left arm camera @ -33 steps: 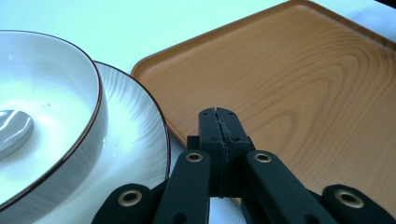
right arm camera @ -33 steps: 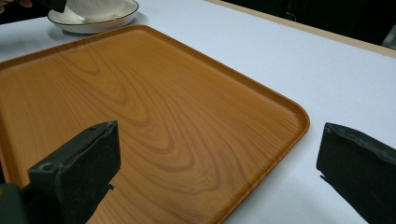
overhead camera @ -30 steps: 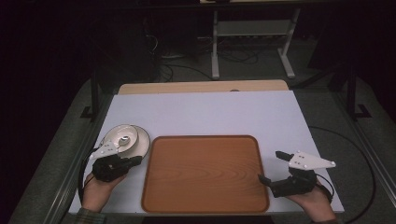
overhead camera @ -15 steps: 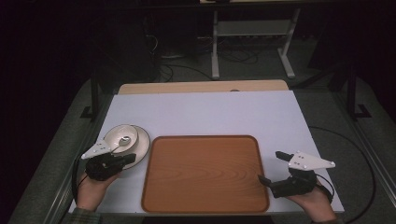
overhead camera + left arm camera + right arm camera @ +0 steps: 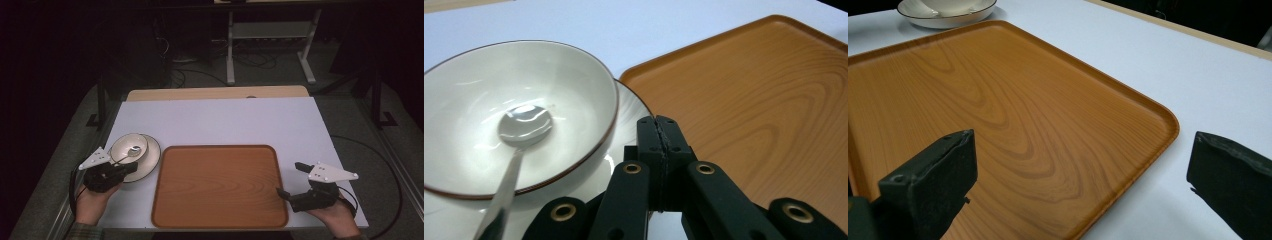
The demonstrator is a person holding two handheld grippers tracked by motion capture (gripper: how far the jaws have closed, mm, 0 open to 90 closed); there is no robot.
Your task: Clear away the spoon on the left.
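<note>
A wooden tray (image 5: 220,187) lies on the bench (image 5: 225,120), a bowl (image 5: 129,147) with a spoon (image 5: 131,150) just left of it.

From the high view my white table (image 5: 220,125) is lit evenly from above while everything beyond it drops into near black, with grainy noise in the dark. Shadows on the table are soft and short. In the left gripper view I'm getting bright glare on the spoon (image 5: 521,131) and a milky sheen inside the bowl (image 5: 519,112); the black jaws at the bottom are slightly soft. In the right gripper view the tray (image 5: 1013,115) carries a gentle sheen, its grain crisp, and the near jaws blur at both lower corners.
</note>
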